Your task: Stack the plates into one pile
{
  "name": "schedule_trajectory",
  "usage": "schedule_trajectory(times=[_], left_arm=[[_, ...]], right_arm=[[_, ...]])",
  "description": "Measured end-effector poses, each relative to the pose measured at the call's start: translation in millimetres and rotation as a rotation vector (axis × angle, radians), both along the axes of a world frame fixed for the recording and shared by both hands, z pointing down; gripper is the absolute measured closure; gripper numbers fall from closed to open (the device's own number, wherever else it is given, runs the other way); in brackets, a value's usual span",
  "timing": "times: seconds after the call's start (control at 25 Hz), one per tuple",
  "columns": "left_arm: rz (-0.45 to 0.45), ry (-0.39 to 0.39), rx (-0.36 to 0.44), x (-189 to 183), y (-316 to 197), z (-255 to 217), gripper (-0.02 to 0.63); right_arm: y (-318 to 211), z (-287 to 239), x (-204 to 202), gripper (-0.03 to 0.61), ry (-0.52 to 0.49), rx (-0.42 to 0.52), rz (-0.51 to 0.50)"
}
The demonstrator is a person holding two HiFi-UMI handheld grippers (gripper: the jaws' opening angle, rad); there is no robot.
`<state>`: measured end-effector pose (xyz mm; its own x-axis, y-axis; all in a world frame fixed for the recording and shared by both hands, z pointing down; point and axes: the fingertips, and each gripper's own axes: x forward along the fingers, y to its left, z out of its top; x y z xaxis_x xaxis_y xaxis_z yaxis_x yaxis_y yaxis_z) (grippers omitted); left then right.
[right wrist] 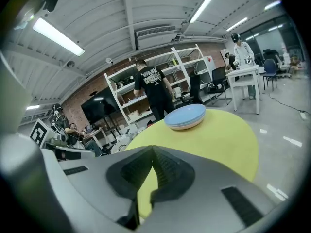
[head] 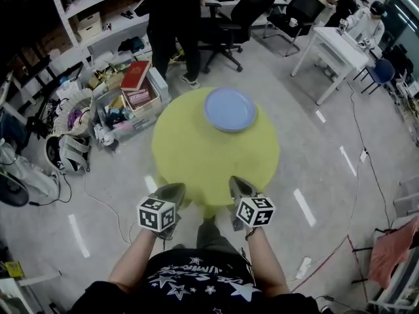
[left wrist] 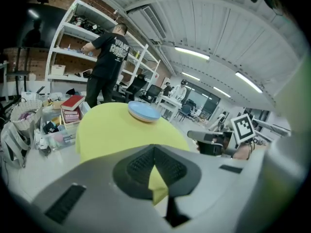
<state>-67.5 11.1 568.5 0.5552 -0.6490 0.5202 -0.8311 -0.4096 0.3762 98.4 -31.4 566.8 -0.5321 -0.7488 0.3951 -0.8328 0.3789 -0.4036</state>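
Stars and a line of white lettering, too blurred to read, cover the wearer's dark shirt (head: 196, 283) at the bottom of the head view, and both bare forearms reach forward from it. Left gripper (head: 174, 190) and right gripper (head: 238, 183) hang side by side over the near edge of the round yellow table (head: 196, 156), each carrying a cube of black-and-white square markers. Each gripper's own view shows its ribbed pads pressed together, clenched on nothing. Well apart from both, on the far side of the table, the plates (head: 229, 108) sit in one pile, a blue one on top and a paler rim showing beneath it in the right gripper view. Beyond the table a standing person (head: 171, 18) in a black T-shirt faces white shelves (head: 98, 18); the white print on the back of that shirt cannot be read. A red book (head: 135, 74) lies atop a cluttered bin on the floor, its cover lettering too small to tell.
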Motion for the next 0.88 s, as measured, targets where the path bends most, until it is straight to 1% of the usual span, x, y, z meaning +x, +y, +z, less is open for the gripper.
schedule_trajectory(times=[0.12, 0.44, 0.64, 0.76, 0.88], left_arm=[[0.011, 0.015, 0.014, -7, 24, -8, 0.595], [0.038, 0.022, 0.051, -31, 82, -19, 0.595], [0.037, 0.031, 0.048, -41, 112, -19, 0.595], [0.039, 0.036, 0.039, -48, 125, -17, 0.595], [0.037, 0.04, 0.046, -54, 133, -14, 0.595]], right_arm=[[27, -6, -9, 0.565, 0.002, 0.011, 0.012], [97, -11, -29, 0.565, 0.001, 0.03, 0.047], [135, -9, -31, 0.565, 0.009, 0.022, 0.065], [153, -6, -34, 0.565, 0.016, 0.012, 0.077], [165, -1, -38, 0.565, 0.024, 0.01, 0.081]])
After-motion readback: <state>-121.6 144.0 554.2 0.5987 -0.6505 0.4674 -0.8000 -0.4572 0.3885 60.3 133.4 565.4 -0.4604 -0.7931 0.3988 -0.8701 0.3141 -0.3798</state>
